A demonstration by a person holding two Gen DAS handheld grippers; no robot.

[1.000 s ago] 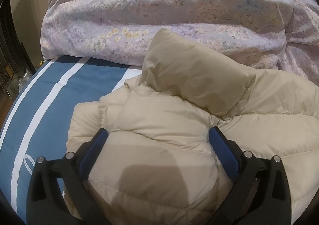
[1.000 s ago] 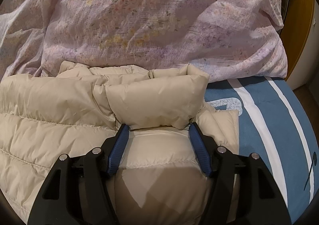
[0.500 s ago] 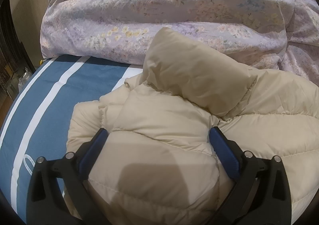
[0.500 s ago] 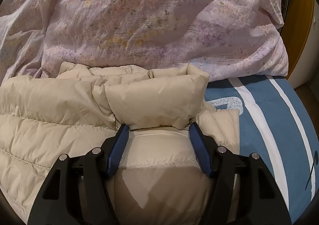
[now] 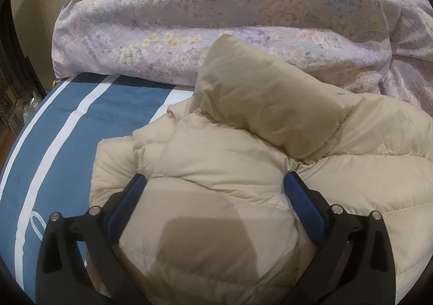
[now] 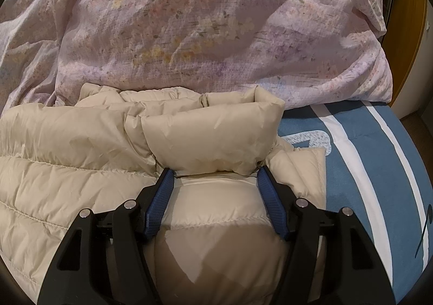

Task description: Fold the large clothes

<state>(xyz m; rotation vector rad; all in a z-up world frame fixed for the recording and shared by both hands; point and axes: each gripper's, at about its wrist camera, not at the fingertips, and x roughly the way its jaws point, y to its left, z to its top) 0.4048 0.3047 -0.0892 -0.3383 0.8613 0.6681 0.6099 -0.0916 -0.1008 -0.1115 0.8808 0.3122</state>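
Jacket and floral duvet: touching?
Touching. In the right wrist view the jacket has its far edge pressed against the duvet, with no blue sheet between.

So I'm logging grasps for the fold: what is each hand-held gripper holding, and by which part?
Nothing is clamped. The left hand-held gripper and right hand-held gripper are both open, fingers straddling puffy folds of the beige down jacket.

Both wrist cameras look forward from very near, low over the same beige down jacket (image 5: 216,169) (image 6: 211,137).
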